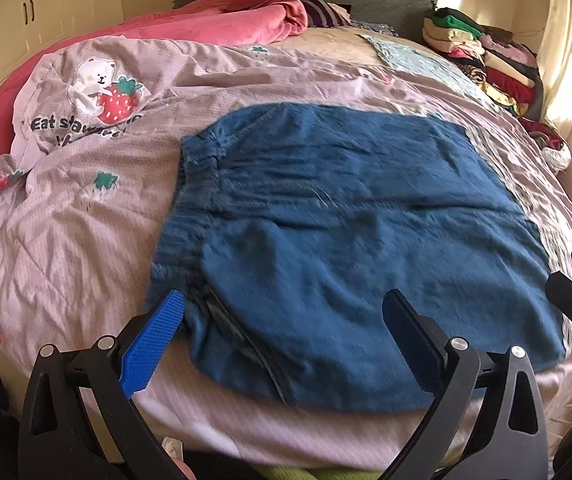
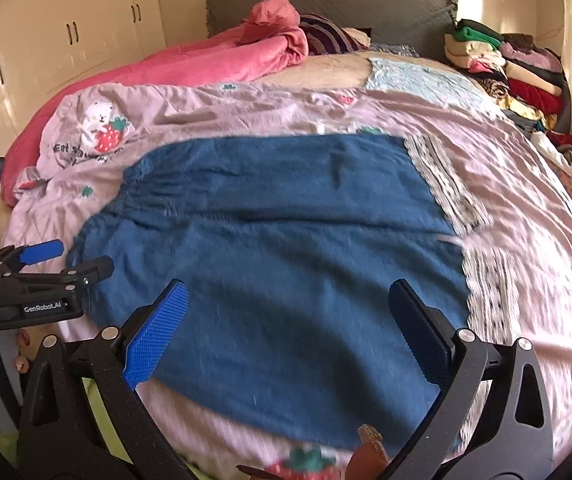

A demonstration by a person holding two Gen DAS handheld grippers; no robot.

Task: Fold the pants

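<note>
Blue pants (image 1: 357, 236) lie flat on the bed, folded into a wide block, elastic waistband at the left; they also show in the right wrist view (image 2: 278, 264). A white patterned lace strip (image 2: 449, 184) runs along their right edge. My left gripper (image 1: 286, 320) is open and empty, hovering over the pants' near left corner. My right gripper (image 2: 289, 308) is open and empty, above the pants' near edge. The left gripper also shows in the right wrist view (image 2: 66, 260), at the pants' left edge.
A lilac strawberry-print quilt (image 1: 86, 208) covers the bed. A pink blanket (image 1: 226, 24) is heaped at the head. Stacks of folded clothes (image 1: 481, 52) line the far right side. Cream wardrobes (image 2: 66, 32) stand on the left.
</note>
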